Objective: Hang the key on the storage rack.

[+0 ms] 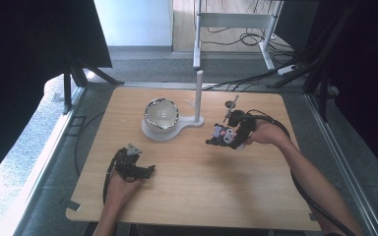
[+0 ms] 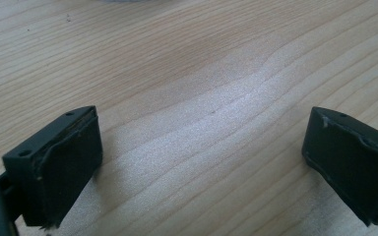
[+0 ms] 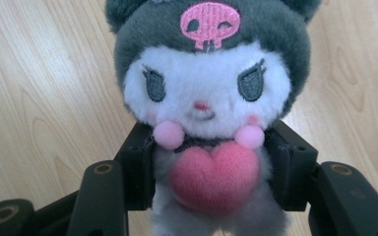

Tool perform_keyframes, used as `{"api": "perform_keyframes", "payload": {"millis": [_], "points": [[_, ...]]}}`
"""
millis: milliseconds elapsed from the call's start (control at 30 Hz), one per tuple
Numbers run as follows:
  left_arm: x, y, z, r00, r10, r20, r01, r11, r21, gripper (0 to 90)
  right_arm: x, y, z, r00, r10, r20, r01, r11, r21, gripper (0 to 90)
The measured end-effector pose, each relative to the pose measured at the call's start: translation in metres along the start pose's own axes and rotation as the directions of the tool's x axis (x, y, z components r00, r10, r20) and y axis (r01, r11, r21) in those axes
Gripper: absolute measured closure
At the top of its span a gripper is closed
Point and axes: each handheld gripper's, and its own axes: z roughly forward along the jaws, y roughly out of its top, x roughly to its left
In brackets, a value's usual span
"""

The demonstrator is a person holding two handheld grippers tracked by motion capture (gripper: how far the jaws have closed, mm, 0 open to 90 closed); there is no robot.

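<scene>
Left gripper (image 1: pixel 150 170): nearest the camera, near the front-left part of the desk (image 1: pixel 192 196), held low over the wood in the person's left hand (image 1: pixel 120 184). Jaws stand wide apart with bare wood grain between them in the left gripper view; nothing held.

Right gripper (image 1: pixel 215 139): to the right of the white bowl (image 1: pixel 161 114) and nearer the camera than it, held in the person's right hand (image 1: pixel 263 132). Jaws closed on the plush toy's body, one pad pressing each flank just below the pink pom-poms in the right gripper view.

Plush toy (image 3: pixel 206 98): white face, dark grey hood with pink skull emblem, pink heart on the chest. Clamped in the right gripper, right of the bowl and well apart from it; seen small in the high view (image 1: pixel 221 133).

White bowl: dark-edged rim, seated on a round white base.

White post (image 1: pixel 198 96): upright, just right of the bowl, rising from the same base.
</scene>
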Motion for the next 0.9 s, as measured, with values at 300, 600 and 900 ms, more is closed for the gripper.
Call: {"api": "perform_keyframes", "payload": {"millis": [300,600,900], "points": [[0.0,0.0,0.0,1.0,-0.004,0.0,0.004,1.0,-0.003,1.7,-0.005,0.006,-0.021,0.9998,0.011,0.014,-0.011,1.0,-0.023,45.6],[0.0,0.0,0.0,1.0,-0.004,0.0,0.004,1.0,-0.002,1.7,-0.009,0.011,-0.042,0.9994,0.022,0.027,-0.021,0.999,-0.048,45.7],[0.0,0.0,0.0,1.0,-0.004,0.002,0.004,1.0,-0.001,1.7,-0.014,0.015,-0.061,0.9987,0.034,0.038,-0.031,0.997,-0.068,45.6]]}}
